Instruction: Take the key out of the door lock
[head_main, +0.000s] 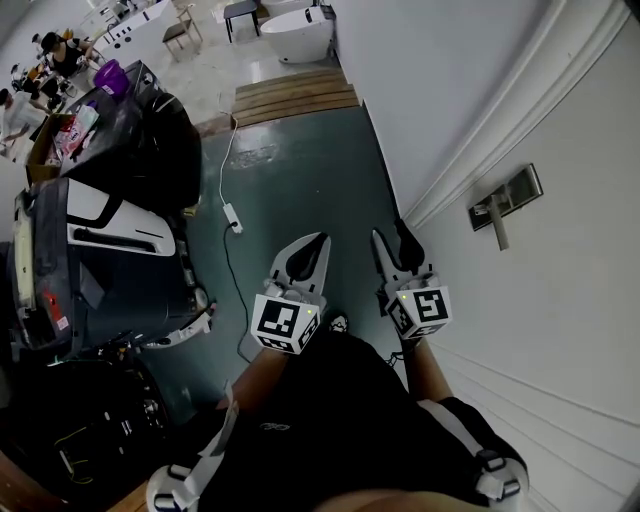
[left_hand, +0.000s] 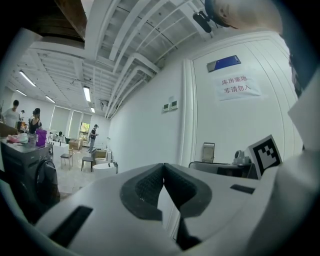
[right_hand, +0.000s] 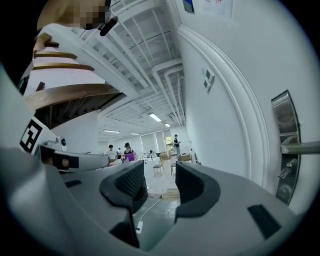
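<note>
The white door (head_main: 560, 300) fills the right side of the head view. Its metal lock plate (head_main: 507, 197) carries a lever handle (head_main: 498, 232). In the right gripper view the plate (right_hand: 284, 145) and handle (right_hand: 301, 147) sit at the right edge, and a small key (right_hand: 285, 172) sticks out below the handle. My right gripper (head_main: 390, 232) hangs open and empty to the left of the plate, well short of it; its jaws (right_hand: 160, 170) stand apart. My left gripper (head_main: 316, 240) is beside it, jaws shut (left_hand: 163, 165) on nothing.
Dark machines (head_main: 110, 240) stand along the left. A white cable with a plug block (head_main: 232, 216) trails over the green floor. Wooden steps (head_main: 295, 95) and a white tub (head_main: 297, 30) lie ahead. People stand far off at the upper left (head_main: 60, 50).
</note>
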